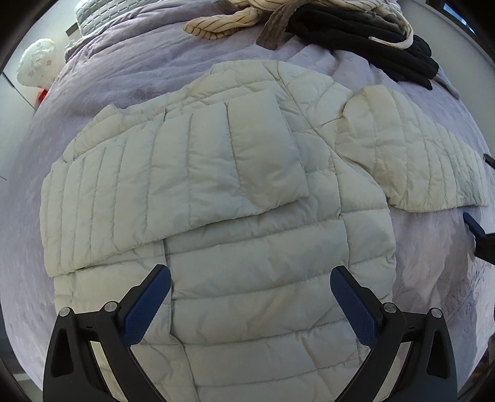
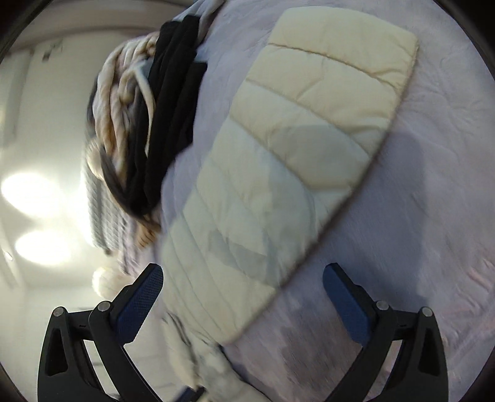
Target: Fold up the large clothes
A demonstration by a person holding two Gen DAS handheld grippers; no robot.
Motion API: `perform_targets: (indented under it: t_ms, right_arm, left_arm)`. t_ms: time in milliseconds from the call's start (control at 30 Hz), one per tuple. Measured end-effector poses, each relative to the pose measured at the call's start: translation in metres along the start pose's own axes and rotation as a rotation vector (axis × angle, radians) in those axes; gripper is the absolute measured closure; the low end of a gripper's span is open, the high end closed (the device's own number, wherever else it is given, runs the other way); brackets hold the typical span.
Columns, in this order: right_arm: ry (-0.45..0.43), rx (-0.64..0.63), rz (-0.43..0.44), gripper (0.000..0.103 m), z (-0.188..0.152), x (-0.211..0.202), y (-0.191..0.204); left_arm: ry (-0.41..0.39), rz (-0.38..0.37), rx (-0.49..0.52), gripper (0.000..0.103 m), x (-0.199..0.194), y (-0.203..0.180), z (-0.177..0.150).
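Observation:
A cream quilted puffer jacket [image 1: 247,191] lies flat on the lilac bed cover [image 1: 108,80]. One sleeve [image 1: 191,173] is folded across its body; the other sleeve [image 1: 417,154] stretches out to the right. My left gripper [image 1: 250,297] is open and empty, hovering over the jacket's lower body. My right gripper [image 2: 243,297] is open and empty above the stretched-out sleeve [image 2: 297,148]; its view is blurred. A blue fingertip [image 1: 471,222] of the right gripper shows at the right edge of the left wrist view, just below the sleeve's end.
A heap of other clothes, striped cream [image 1: 222,24] and black [image 1: 386,46], lies at the far end of the bed, also in the right wrist view [image 2: 161,130]. A white patterned object [image 1: 35,62] stands off the bed's far left. A grey pillow [image 1: 96,12] lies behind.

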State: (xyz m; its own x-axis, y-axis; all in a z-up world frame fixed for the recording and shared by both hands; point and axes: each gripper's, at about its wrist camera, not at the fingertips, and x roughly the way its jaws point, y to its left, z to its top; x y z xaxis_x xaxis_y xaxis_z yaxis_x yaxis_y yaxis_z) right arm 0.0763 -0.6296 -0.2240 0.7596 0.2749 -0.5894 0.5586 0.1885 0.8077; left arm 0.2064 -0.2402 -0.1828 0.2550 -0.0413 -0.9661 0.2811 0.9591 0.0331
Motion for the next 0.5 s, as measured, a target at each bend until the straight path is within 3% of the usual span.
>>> perform_targets:
  t_ms: [267,400,433,500]
  right_arm:
    - [-0.032,0.124,0.153,0.000,0.030,0.017,-0.008]
    - [0.000,0.154,0.182,0.002,0.034,0.022,-0.008]
    - [0.008,0.163,0.178,0.007,0.034,0.024,-0.009]
    - [0.025,0.187,0.174,0.034,0.034,0.028,-0.013]
  left_arm:
    - [0.006,0.000,-0.028,0.000,0.001,-0.006,0.002]
    - [0.013,-0.006,-0.021,0.000,0.001,-0.007,0.000]
    - [0.011,-0.005,-0.025,0.000,0.000,-0.006,0.000]
    - [0.008,-0.004,-0.036,0.000,-0.001,-0.004,-0.001]
